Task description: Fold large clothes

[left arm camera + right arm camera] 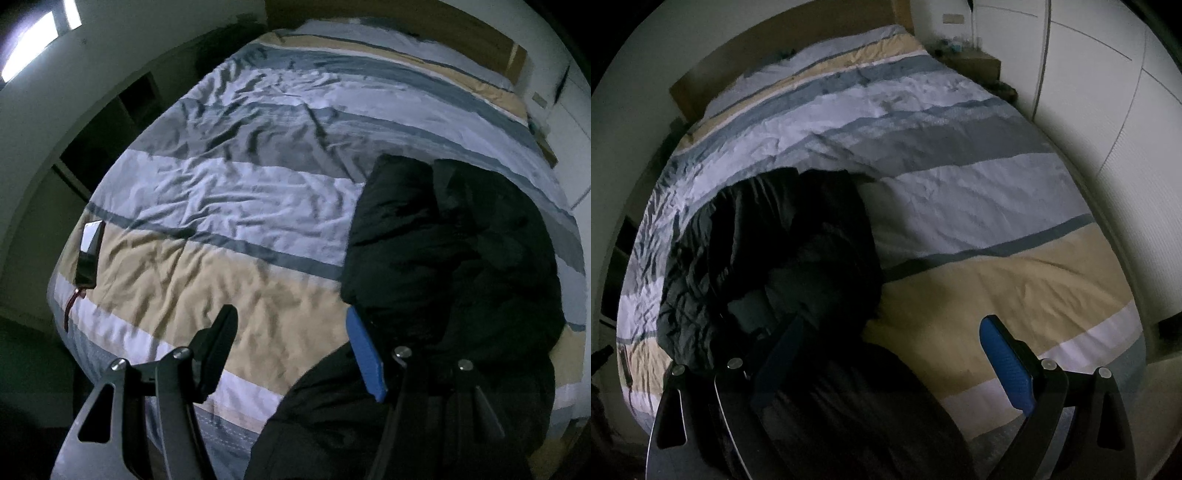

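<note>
A large black padded coat (450,251) lies crumpled on a striped bed (236,184), its lower part hanging toward the front edge. In the left wrist view it fills the right side; in the right wrist view the coat (775,251) lies left of centre. My left gripper (291,347) is open and empty, hovering over the bed's front edge just left of the coat, its blue finger pad (365,358) beside the fabric. My right gripper (890,362) is open and empty, hovering over the coat's lower part near the bed's (997,192) front edge.
A dark phone (90,254) with a red cable lies on the bed's left edge. A wooden headboard (783,48) is at the far end, with a nightstand (975,62) and white wardrobe doors (1108,110) on the right. The room is dim.
</note>
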`<state>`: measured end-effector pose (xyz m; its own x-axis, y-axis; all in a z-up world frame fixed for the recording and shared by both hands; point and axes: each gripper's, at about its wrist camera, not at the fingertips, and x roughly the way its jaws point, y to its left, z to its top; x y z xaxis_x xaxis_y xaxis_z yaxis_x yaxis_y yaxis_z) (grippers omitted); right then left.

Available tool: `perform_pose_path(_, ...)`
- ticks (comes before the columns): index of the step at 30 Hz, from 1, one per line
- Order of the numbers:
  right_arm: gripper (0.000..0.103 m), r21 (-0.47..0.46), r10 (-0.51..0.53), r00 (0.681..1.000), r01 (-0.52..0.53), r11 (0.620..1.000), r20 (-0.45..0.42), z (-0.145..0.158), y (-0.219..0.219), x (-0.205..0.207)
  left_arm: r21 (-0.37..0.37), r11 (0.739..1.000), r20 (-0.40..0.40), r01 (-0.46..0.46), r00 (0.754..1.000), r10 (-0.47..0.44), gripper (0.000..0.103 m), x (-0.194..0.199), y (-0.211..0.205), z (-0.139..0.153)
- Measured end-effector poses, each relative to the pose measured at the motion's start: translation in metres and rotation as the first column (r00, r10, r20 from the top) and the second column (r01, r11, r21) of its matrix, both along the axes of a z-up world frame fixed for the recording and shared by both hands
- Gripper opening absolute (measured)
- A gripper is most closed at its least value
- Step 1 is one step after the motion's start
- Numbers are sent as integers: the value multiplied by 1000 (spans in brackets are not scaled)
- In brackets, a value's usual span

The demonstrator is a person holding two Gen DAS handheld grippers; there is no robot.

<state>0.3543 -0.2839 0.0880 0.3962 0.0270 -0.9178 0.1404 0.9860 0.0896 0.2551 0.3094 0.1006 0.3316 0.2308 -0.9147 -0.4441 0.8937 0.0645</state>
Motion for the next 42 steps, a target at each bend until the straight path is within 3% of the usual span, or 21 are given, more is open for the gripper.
perform_pose_path(6,95,-8,26,999,-26,1000,-26,-3,6,-4,-32,998,19,-50,999,51,59,-22,17,-18)
perform_pose_path(16,95,-22,71,991,-74,997,-110,-20,22,-13,-189,974,-43,-123,992,116,59,-81,55,-64)
perform_pose_path(22,95,-35,90,986,-96,995,-138,-21,29,-11,-299,950,-51,-89,996,77,59,-108,55,-90)
perform_pose_path(31,95,-68,137,965,-155,986,-225,-38,47,-22,-466,885,-61,6,997,-39,59,-128,27,-131)
perform_pose_path(37,95,-71,122,957,-145,987,-264,-47,45,-32,-505,863,-94,17,993,-74,60,-133,21,-162)
perform_pose_path(42,95,-50,127,939,-151,987,-320,-68,40,-48,-527,850,-117,12,989,-87,70,-130,28,-187)
